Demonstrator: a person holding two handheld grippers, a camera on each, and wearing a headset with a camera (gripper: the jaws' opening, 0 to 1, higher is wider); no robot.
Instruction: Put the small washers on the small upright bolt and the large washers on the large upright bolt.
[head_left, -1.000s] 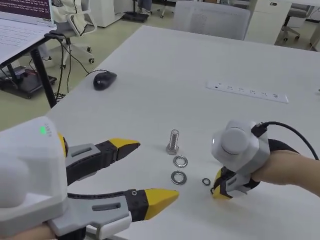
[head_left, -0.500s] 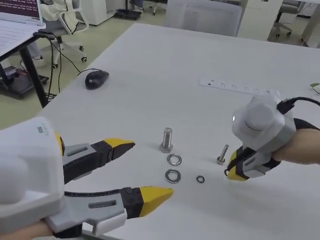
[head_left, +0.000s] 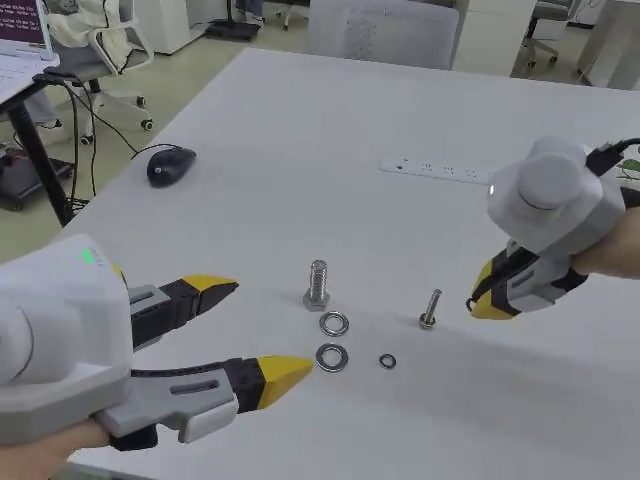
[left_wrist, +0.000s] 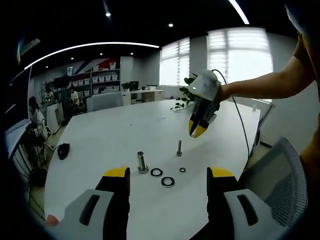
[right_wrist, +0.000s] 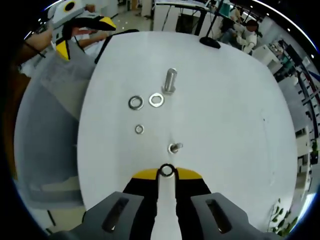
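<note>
The right gripper (head_left: 492, 300) is found clenched on a small washer (right_wrist: 166, 170), which is pinched between the yellow tips in the right gripper view. It is held raised above the workbench (head_left: 300, 150), to the right of the small upright bolt (head_left: 430, 308) and apart from it. The left gripper (head_left: 250, 328) is released. Its jaws are spread wide with nothing between them, and it is held low at the near left of the parts.

One second ago the right gripper was down at the bench surface and the small bolt was screened by it. Half a second ago it was lifted just beside the bolt. It is now higher and further right, and the bolt is exposed. Part of this shift is attributed to movement of the head camera.

The large upright bolt (head_left: 317, 285) stands to the left of the small one. The first large washer (head_left: 334, 323) lies flat just beside its base, and the second large washer (head_left: 331, 357) lies just beside the first, nearer the person. A loose small washer (head_left: 388, 361) lies flat between the second large washer and the small bolt, apart from both. No washer is discerned on either shank.

The pick-up is judged complete and no placement has yet been made. The held washer must next be centred over the small bolt's tip.
</note>
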